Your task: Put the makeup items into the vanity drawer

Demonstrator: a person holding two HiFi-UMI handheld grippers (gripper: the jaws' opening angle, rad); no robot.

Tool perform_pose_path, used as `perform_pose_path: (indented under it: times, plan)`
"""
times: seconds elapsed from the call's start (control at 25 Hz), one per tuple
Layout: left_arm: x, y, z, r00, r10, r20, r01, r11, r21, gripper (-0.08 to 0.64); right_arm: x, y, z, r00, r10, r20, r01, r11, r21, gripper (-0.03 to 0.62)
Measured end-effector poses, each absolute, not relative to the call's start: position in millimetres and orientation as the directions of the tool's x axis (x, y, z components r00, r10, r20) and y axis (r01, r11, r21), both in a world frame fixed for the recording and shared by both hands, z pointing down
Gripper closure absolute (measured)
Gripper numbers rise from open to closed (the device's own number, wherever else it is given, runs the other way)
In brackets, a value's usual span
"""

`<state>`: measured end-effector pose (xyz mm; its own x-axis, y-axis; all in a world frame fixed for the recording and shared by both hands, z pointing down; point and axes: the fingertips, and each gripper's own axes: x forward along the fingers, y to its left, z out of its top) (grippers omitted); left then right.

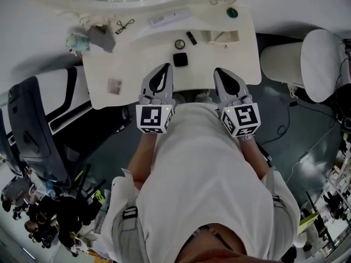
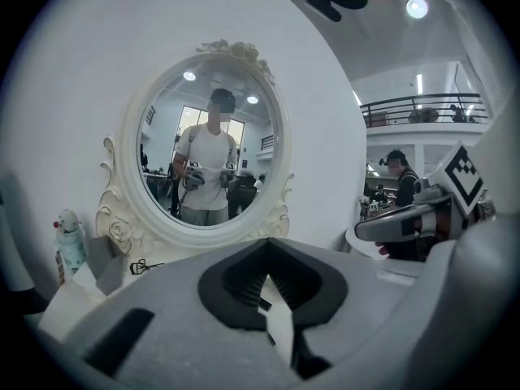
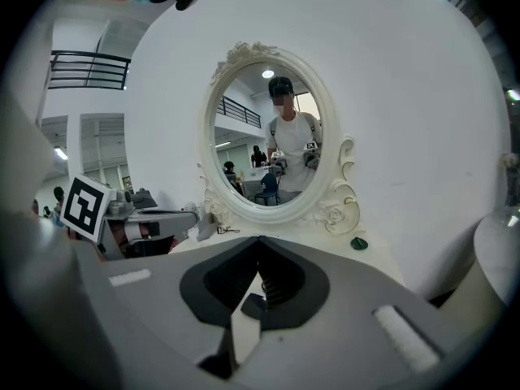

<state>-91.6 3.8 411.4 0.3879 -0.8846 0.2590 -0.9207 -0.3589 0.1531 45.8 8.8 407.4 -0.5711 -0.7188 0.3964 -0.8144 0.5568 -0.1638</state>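
On the white vanity top [image 1: 118, 64] lie a black square compact [image 1: 180, 59], a round compact [image 1: 180, 44], a small black stick [image 1: 191, 38], a white tube [image 1: 170, 18], an eyelash curler [image 1: 125, 25] and a green round item [image 1: 232, 12]. My left gripper [image 1: 164, 68] and right gripper [image 1: 220, 72] hover side by side over the vanity's near edge. Both are shut with nothing between their jaws. The left gripper view shows its shut jaws pointing at the oval mirror [image 2: 207, 145]. The right gripper [image 3: 258, 244] faces the same mirror. No open drawer shows.
A grey box [image 1: 103, 37] and a snowman-shaped bottle [image 1: 78, 41] stand at the vanity's left end. A small white tray [image 1: 222, 36] sits at the right. A white round stool [image 1: 312, 64] stands to the right, and a black chair [image 1: 33, 130] to the left.
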Motion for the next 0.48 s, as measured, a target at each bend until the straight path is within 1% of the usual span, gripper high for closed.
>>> perform_pose_path:
  times: [0.24, 0.48]
  plan:
    - [-113, 15, 396, 0.408, -0.891, 0.197, -0.911, -0.383, 0.155, 0.554, 15, 16, 404, -0.578, -0.723, 0.377, -0.811, 0.562, -0.165, 0.584]
    - [-132, 22, 396, 0.422, -0.885, 0.197, -0.905, -0.396, 0.156, 0.554, -7, 19, 402, -0.577, -0.727, 0.373, -0.812, 0.561, -0.163, 0.584]
